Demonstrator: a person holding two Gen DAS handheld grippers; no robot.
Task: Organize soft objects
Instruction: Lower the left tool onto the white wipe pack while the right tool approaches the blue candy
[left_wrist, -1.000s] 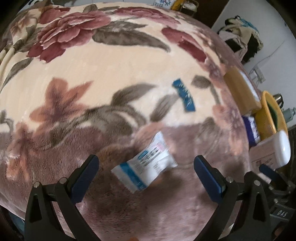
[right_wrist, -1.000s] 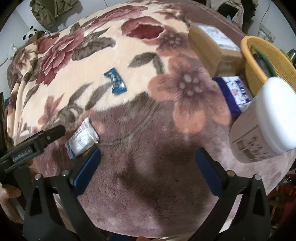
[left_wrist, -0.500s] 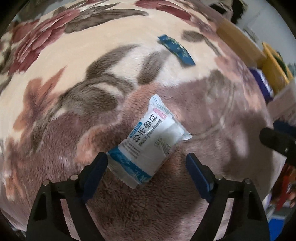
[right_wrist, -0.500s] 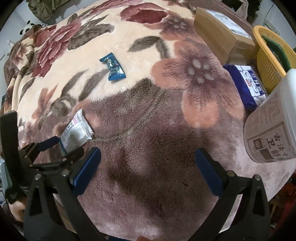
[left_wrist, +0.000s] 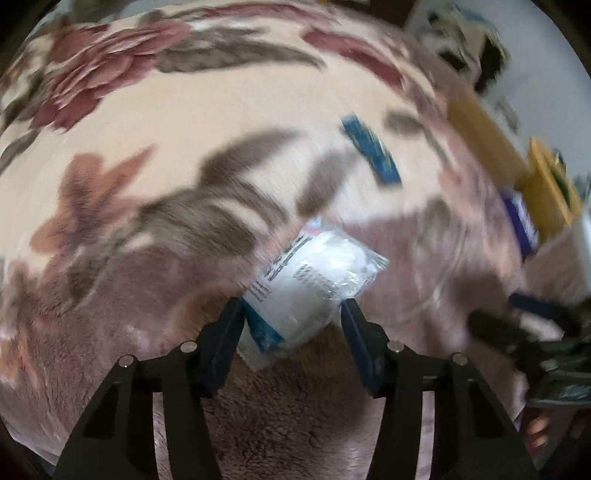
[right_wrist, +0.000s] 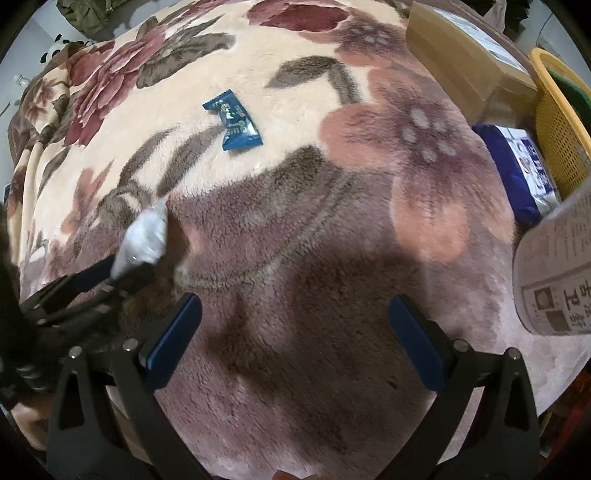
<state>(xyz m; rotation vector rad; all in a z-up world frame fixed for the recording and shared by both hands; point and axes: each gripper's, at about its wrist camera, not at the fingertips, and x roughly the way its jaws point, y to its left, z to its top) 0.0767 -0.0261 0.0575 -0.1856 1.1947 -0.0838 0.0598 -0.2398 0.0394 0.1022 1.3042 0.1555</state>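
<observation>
A white packet with blue print (left_wrist: 317, 280) lies on the floral fleece blanket (left_wrist: 184, 110). My left gripper (left_wrist: 291, 317) is closing its jaws around the packet's near end, and both pads touch its sides. In the right wrist view the same packet (right_wrist: 147, 236) looks bunched at the tips of the left gripper (right_wrist: 122, 269). A small blue wrapper (right_wrist: 236, 122) lies apart on the cream part of the blanket, also seen in the left wrist view (left_wrist: 371, 155). My right gripper (right_wrist: 295, 317) stands open over brown fleece with nothing between its fingers.
Along the right edge of the blanket stand a cardboard box (right_wrist: 461, 55), a yellow mesh basket (right_wrist: 557, 122), a blue and white pack (right_wrist: 524, 173) and a white tub with a printed label (right_wrist: 557, 273). Clothes lie beyond the blanket's far edge.
The left gripper came down onto the white packet and its jaws narrowed from wide apart to touching it. The right gripper sank a little and stayed open.
</observation>
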